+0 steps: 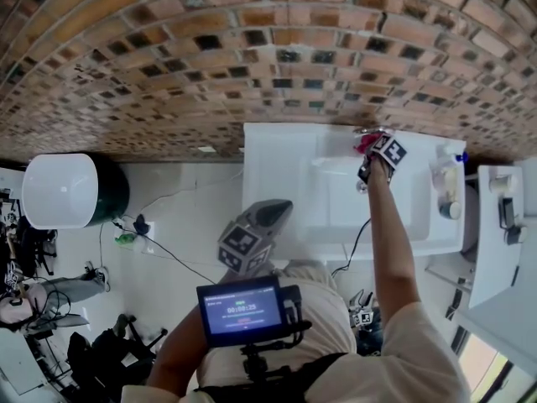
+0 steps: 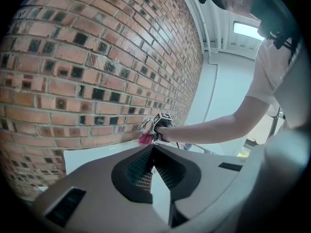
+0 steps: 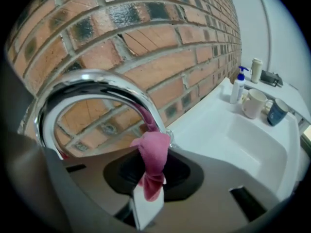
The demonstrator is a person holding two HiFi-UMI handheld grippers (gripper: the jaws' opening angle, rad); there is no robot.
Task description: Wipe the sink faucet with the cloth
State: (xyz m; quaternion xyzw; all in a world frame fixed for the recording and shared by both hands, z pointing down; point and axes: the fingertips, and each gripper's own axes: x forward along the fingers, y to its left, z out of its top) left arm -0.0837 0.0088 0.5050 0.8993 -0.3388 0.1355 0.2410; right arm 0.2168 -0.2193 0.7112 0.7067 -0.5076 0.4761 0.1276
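The chrome faucet (image 3: 97,81) arches up close in the right gripper view, in front of the brick wall. My right gripper (image 3: 148,193) is shut on a pink cloth (image 3: 154,154), whose bunched end presses against the spout near its base. From the head view, that right gripper (image 1: 369,154) holds the cloth (image 1: 363,143) at the faucet (image 1: 367,130) on the back rim of the white sink (image 1: 285,166). My left gripper (image 1: 267,218) hangs shut and empty in front of the sink, well short of the faucet. The left gripper view shows its jaws (image 2: 153,152) closed, with the cloth (image 2: 146,140) far ahead.
A soap pump bottle (image 3: 237,89), a white mug (image 3: 254,103) and a blue mug (image 3: 277,111) stand on the sink's right rim. The brick wall (image 1: 210,65) runs right behind the faucet. A white round bin (image 1: 59,190) stands on the floor to the left.
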